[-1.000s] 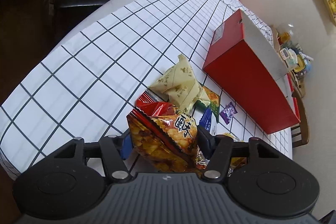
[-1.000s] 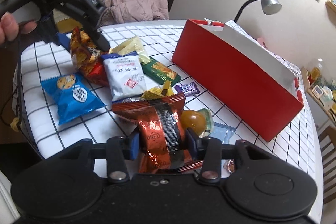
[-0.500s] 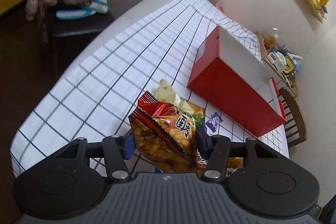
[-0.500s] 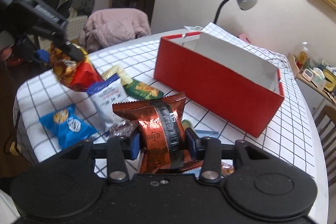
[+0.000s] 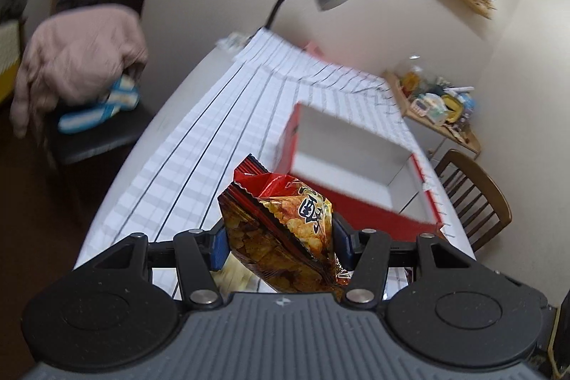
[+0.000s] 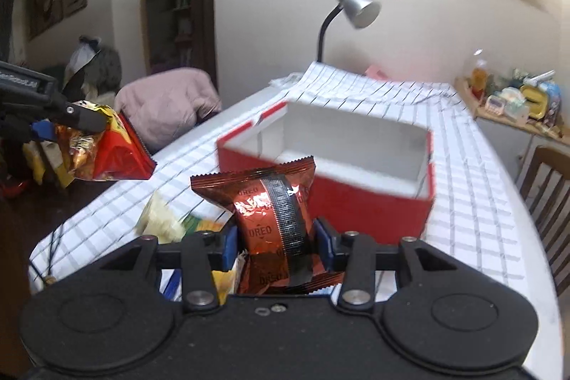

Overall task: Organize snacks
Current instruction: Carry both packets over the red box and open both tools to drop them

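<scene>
My left gripper (image 5: 279, 237) is shut on a red and gold chip bag (image 5: 281, 230), held in the air above the checked tablecloth. The same bag (image 6: 103, 148) shows at the left of the right wrist view, with the left gripper (image 6: 60, 121) on it. My right gripper (image 6: 276, 243) is shut on a shiny red Oreo packet (image 6: 276, 205), also lifted. Ahead of both stands the open red box (image 6: 356, 198) with a white empty inside (image 5: 349, 148). A few loose snacks (image 6: 164, 219) lie on the table below the right gripper, blurred.
A grey desk lamp (image 6: 352, 8) stands at the table's far end. A chair with a pink jacket (image 5: 78, 59) is to the left. A wooden chair (image 5: 470, 194) and a cluttered shelf (image 6: 516, 98) are to the right. The round table (image 6: 481, 187) carries a checked cloth.
Both grippers have risen from the snack pile with their packets and rolled, so the red box's open top now shows. The views are blurred by the motion.
</scene>
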The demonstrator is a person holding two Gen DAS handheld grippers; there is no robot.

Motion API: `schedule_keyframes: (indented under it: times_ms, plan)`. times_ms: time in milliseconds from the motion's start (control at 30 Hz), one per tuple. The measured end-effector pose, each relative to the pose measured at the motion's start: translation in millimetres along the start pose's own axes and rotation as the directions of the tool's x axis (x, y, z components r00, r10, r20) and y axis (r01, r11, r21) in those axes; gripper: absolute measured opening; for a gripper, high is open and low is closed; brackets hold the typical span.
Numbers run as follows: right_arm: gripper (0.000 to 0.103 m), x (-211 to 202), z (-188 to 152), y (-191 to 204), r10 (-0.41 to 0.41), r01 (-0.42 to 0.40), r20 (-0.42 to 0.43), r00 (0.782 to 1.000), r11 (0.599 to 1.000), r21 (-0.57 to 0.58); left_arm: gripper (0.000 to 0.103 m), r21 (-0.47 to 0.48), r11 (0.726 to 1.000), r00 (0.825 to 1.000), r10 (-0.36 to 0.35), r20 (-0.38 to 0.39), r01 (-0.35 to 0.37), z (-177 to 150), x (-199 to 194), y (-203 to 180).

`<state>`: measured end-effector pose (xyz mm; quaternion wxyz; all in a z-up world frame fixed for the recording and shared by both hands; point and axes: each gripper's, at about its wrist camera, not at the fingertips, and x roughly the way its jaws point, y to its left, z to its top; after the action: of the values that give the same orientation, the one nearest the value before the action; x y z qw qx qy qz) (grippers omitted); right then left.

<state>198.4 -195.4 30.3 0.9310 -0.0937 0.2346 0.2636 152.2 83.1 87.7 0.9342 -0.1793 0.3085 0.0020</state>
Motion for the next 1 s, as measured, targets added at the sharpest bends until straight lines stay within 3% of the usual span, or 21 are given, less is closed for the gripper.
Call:
schedule_keyframes:
  times_ms: [267, 533, 1000]
  plan:
    - [0.042, 17, 36, -32, -0.083, 0.082, 0.013, 0.996, 0.995, 0.057, 0.056, 0.149, 0.988, 0.998, 0.032, 0.053, -0.039, 42, 30, -56]
    - [0.043, 53, 58, -59, -0.148, 0.150, -0.022, 0.989, 0.984, 0.096, 0.056, 0.249, 0.968, 0.998, 0.024, 0.055, -0.037, 67, 75, -101]
    - [0.043, 136, 71, -88, -0.211, 0.228, -0.164, 0.964, 0.969, 0.097, 0.056, 0.360, 0.929, 0.994, 0.107, -0.026, -0.090, 82, 179, -137]
